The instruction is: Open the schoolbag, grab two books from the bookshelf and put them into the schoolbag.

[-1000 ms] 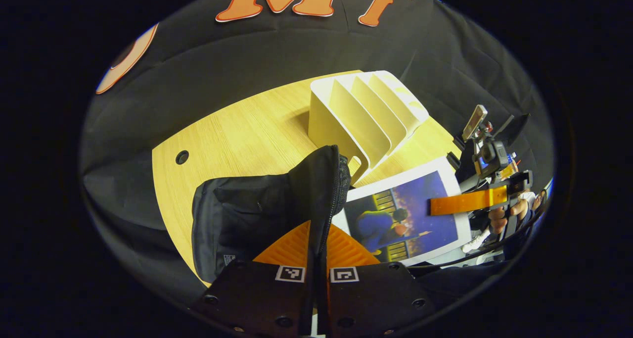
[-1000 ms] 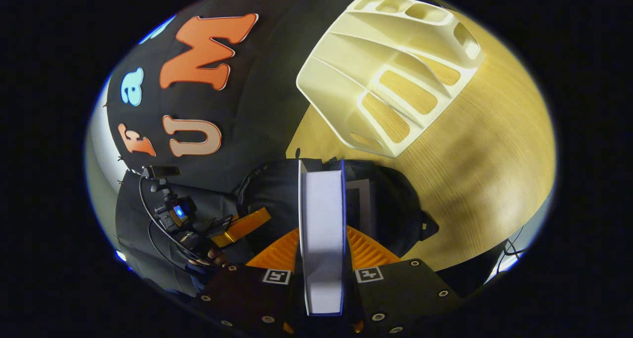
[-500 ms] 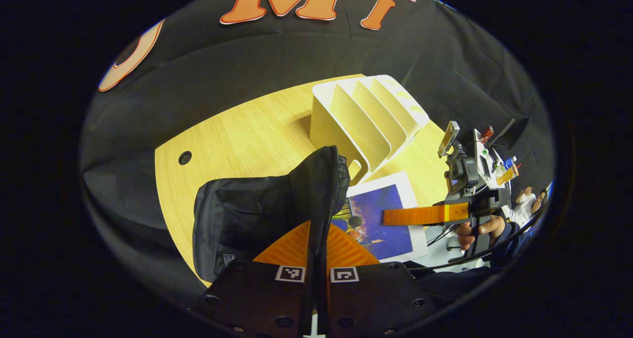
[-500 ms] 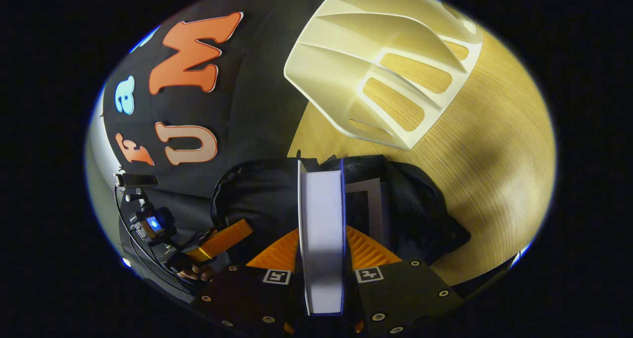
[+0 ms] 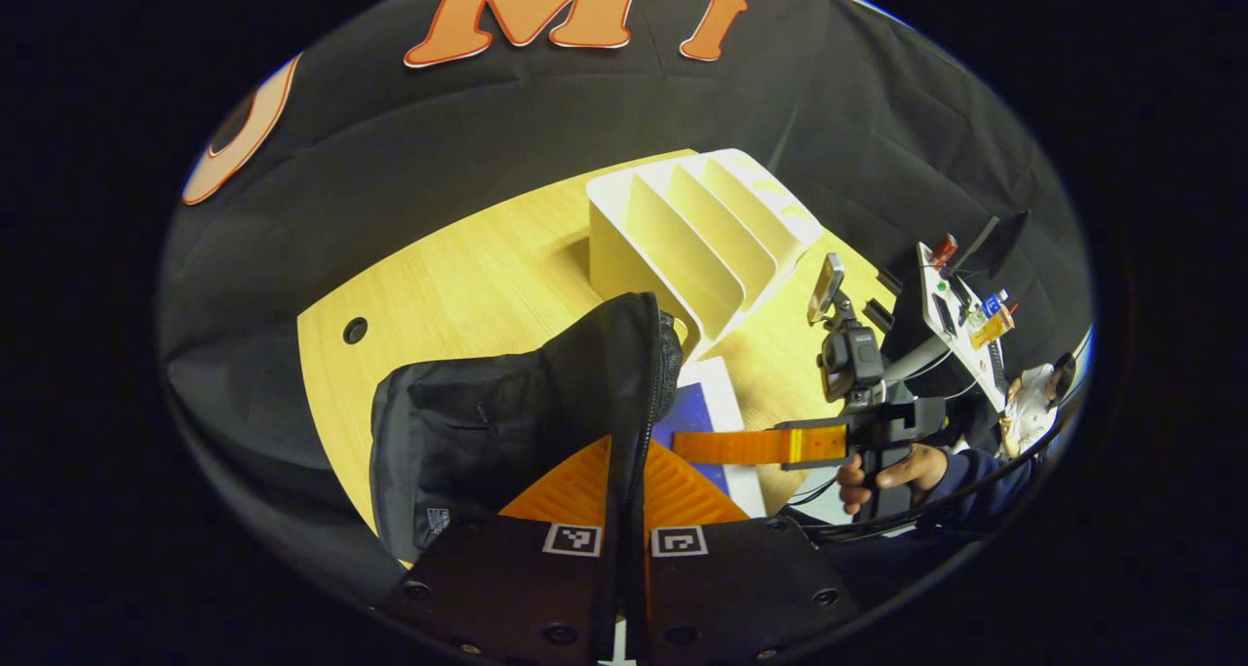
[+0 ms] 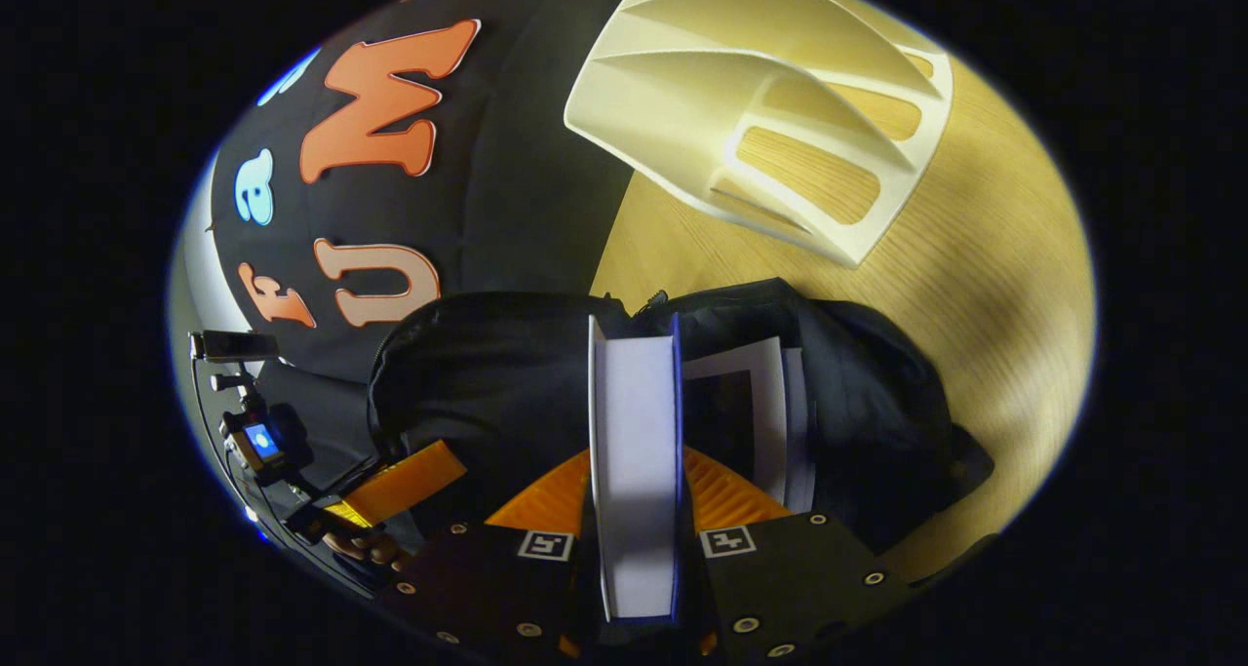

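The black schoolbag (image 5: 458, 432) lies on the wooden table (image 5: 468, 266). My left gripper (image 5: 624, 447) is shut on its zippered opening edge (image 5: 643, 373), holding it up. Beyond that edge, the blue-covered book (image 5: 697, 417) sinks partly behind it, carried by the right gripper (image 5: 751, 445) and a hand (image 5: 882, 476). In the right gripper view, my right gripper (image 6: 634, 461) is shut on this book (image 6: 634, 422), seen edge-on over the open schoolbag (image 6: 858, 403). Another book (image 6: 746, 403) lies inside the bag. The left gripper (image 6: 395, 486) is at the bag's left side. The white bookshelf (image 5: 682, 237) (image 6: 770, 110) has no books in its slots.
A round cable hole (image 5: 355, 331) sits in the table near its left edge. To the right, off the table, a stand carries small devices (image 5: 960, 295), and a person sits farther back (image 5: 1033, 408). The booth's black cloth wall runs behind the table.
The right gripper has carried the blue book leftward and down toward the open bag, so the raised edge hides more of its cover. The left gripper keeps holding that edge in place.
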Motion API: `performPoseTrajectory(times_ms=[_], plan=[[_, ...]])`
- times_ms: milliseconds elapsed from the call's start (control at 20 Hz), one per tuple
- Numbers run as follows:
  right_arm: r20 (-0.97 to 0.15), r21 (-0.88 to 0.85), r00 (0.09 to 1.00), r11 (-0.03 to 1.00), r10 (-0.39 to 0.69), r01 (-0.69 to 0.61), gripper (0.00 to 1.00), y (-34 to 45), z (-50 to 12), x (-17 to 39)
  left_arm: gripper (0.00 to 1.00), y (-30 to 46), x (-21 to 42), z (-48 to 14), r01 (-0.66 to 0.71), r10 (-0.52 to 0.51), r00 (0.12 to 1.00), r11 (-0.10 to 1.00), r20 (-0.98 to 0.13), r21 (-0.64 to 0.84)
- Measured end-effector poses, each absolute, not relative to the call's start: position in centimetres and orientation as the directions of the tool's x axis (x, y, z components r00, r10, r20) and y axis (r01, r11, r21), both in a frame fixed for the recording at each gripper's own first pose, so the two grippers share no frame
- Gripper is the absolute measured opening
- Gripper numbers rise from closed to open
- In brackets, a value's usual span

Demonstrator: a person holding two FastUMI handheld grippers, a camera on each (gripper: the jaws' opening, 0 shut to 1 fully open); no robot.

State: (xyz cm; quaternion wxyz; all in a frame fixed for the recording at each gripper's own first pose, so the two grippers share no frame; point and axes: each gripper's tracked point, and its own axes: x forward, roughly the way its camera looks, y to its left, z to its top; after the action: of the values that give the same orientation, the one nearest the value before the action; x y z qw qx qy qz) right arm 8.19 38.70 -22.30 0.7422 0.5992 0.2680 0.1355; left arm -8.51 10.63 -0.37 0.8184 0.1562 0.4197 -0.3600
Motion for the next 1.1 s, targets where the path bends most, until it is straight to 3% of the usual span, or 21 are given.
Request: performPoseTrajectory(times_ms=[350,450,650,700,800,1100], plan=[[-0.25,0.959,0.807,0.252,0.534,0.13,0.35,41.3,-23.1,10.3,0.05,9.8,-9.2,0.0,0.728,-0.463,0.394,0.684,-0.794,-0.038],[-0.323,0.933,0.786,0.314,0.527,0.173,0.37,41.4,-24.2,10.4,0.05,10.0,-9.4,-0.1,0.713,-0.458,0.409,0.7,-0.789,-0.038],[-0.43,0.872,0.739,0.451,0.519,0.191,0.68,40.7,-25.1,9.2,0.05,9.8,-9.2,-0.8,0.688,-0.442,0.428,0.725,-0.788,-0.033],[-0.442,0.861,0.737,0.472,0.511,0.189,0.85,40.1,-25.1,9.0,0.06,9.8,-9.2,-1.0,0.687,-0.442,0.433,0.726,-0.785,-0.03],[-0.476,0.832,0.728,0.52,0.493,0.191,0.96,39.2,-25.2,8.5,0.09,10.0,-9.2,-1.3,0.681,-0.442,0.436,0.732,-0.784,-0.034],[-0.483,0.768,0.764,0.626,0.427,0.136,0.98,34.5,-22.9,7.5,0.14,8.9,-10.6,-2.4,0.641,-0.418,0.445,0.766,-0.792,-0.044]])
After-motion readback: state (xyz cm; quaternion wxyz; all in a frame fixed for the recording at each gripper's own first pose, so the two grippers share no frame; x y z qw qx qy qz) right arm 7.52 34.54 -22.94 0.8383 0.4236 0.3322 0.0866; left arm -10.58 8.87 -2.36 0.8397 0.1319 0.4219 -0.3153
